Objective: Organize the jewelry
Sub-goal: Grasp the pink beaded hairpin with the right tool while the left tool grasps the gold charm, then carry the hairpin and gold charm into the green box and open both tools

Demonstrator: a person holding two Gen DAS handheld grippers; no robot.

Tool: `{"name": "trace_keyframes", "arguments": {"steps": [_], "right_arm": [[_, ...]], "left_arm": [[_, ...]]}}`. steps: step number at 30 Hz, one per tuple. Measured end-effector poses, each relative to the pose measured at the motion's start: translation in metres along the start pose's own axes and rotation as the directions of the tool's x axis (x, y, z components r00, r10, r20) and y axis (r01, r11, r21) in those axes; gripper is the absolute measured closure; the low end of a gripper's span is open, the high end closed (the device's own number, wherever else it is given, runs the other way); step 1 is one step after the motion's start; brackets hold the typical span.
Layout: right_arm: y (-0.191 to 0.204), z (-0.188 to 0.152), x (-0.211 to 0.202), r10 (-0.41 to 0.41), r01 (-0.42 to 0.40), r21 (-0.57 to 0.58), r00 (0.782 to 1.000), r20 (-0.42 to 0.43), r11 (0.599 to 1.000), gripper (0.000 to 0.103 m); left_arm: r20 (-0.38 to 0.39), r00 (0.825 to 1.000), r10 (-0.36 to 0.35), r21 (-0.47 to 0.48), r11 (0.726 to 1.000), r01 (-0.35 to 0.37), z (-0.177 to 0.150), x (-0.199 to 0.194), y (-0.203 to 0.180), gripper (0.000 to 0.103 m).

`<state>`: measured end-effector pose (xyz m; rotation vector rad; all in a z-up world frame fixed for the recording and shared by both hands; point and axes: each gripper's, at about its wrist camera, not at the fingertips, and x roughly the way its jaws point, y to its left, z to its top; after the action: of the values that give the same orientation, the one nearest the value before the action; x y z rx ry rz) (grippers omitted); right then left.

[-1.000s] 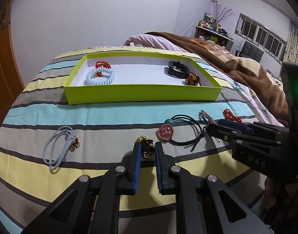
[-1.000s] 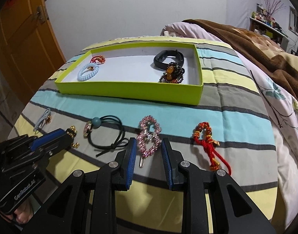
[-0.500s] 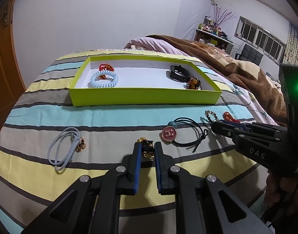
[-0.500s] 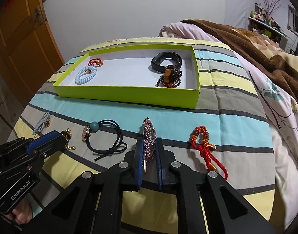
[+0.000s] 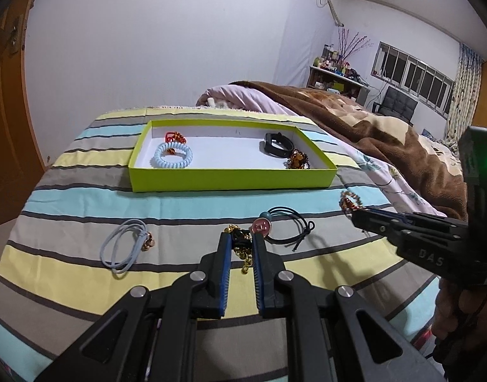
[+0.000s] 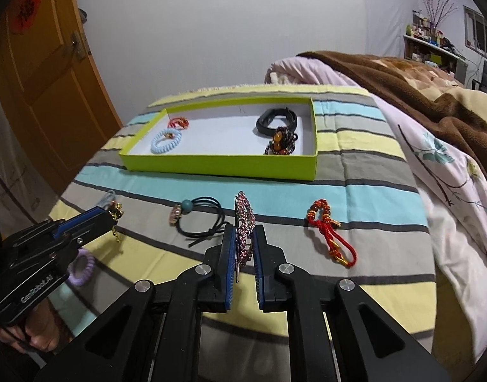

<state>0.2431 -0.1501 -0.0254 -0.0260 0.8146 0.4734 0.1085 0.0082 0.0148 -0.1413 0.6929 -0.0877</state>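
Left fingers (image 5: 241,244) pinching gold chain (image 5: 240,248), right fingers (image 6: 243,238) clamping pink rhinestone clip (image 6: 244,222), green tray (image 6: 218,167) centre bare

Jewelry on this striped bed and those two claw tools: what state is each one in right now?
Left gripper: shut on gold chain piece, lifted.
Right gripper: shut on pink rhinestone clip, held on edge.
Green tray: open-topped, holding four pieces.
Black hair tie: lying loose on the bed.
Red cord bracelet: lying loose on the bed.
Grey hair tie: lying loose on the bed.
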Motion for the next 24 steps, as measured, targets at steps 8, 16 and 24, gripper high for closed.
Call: {"name": "trace_keyframes", "arguments": {"steps": [8, 16, 24], "right_arm": [[0.009, -0.007, -0.037, -0.002, 0.003, -0.013, 0.998, 0.068, 1.0, 0.092], [0.02, -0.012, -0.061, -0.004, 0.008, -0.031, 0.994, 0.114, 0.999, 0.092], [0.025, -0.011, -0.066, 0.0, 0.006, -0.041, 0.992, 0.125, 0.999, 0.092]], "left_arm": [[0.039, 0.999, 0.004, 0.011, 1.0, -0.004, 0.0, -0.022, -0.007, 0.089], [0.072, 0.997, 0.014, 0.009, 1.0, -0.015, 0.001, -0.04, -0.008, 0.089], [0.089, 0.996, 0.019, 0.014, 1.0, -0.02, 0.002, -0.048, -0.007, 0.089]]}}
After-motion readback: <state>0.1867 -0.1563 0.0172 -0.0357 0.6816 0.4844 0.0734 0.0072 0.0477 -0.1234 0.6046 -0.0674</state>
